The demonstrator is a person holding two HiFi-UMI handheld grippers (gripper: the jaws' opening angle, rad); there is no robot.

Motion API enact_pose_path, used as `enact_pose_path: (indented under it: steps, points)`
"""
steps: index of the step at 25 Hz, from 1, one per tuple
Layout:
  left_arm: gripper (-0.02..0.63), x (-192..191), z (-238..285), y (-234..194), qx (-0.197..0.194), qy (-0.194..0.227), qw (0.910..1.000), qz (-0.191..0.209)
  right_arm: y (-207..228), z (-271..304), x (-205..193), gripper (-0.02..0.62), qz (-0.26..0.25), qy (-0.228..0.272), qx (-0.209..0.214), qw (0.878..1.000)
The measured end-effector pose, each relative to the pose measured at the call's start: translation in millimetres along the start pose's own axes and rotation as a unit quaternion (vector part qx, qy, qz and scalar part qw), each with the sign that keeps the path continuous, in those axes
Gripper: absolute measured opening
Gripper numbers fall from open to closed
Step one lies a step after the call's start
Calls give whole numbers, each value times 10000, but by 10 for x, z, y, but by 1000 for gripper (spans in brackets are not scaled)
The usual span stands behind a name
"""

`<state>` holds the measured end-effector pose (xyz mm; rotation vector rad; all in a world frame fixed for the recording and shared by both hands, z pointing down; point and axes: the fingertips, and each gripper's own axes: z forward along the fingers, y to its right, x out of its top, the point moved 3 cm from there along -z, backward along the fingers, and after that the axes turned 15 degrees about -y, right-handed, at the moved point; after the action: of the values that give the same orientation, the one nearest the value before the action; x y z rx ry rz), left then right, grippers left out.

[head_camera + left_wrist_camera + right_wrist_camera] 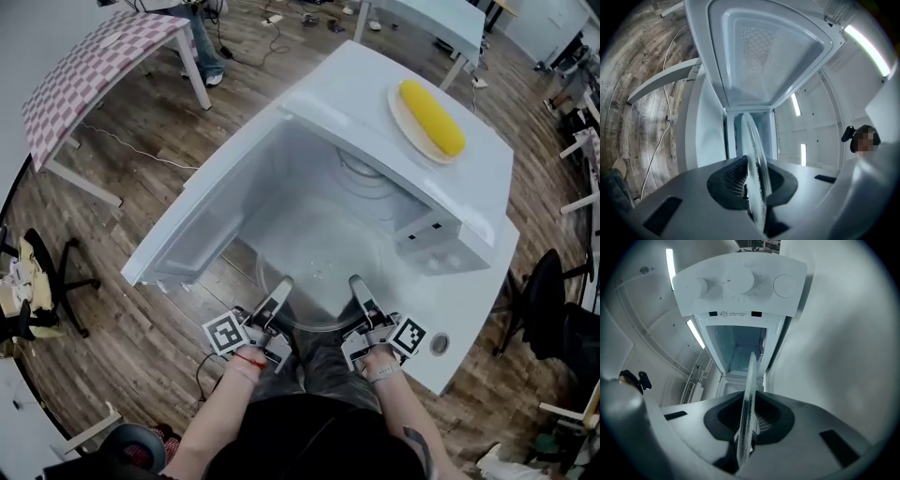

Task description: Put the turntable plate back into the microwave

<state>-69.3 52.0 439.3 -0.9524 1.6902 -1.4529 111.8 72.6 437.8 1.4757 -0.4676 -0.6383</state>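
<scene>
We clamp one turntable plate [317,267] in two claws — left gripper [281,287] at seven o'clock, right gripper [357,284] at five — its clear outline faint.

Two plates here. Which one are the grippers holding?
The clear glass turntable plate at the mouth of the microwave; the left gripper and right gripper clamp its near rim. The other plate sits on top, carrying a corn cob.
</scene>
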Motion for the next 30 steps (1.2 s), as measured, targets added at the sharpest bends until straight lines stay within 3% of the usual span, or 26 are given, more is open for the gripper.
enact_pose_path:
  steps: [15, 30]
  points:
    - [35, 369, 431, -253, 166, 230, 9996, -62, 236, 301, 508, 44, 271, 26, -125, 9996]
    - [34, 602, 739, -440, 205, 351, 9989, -213, 366, 403, 752, 44, 410, 301, -336, 9981]
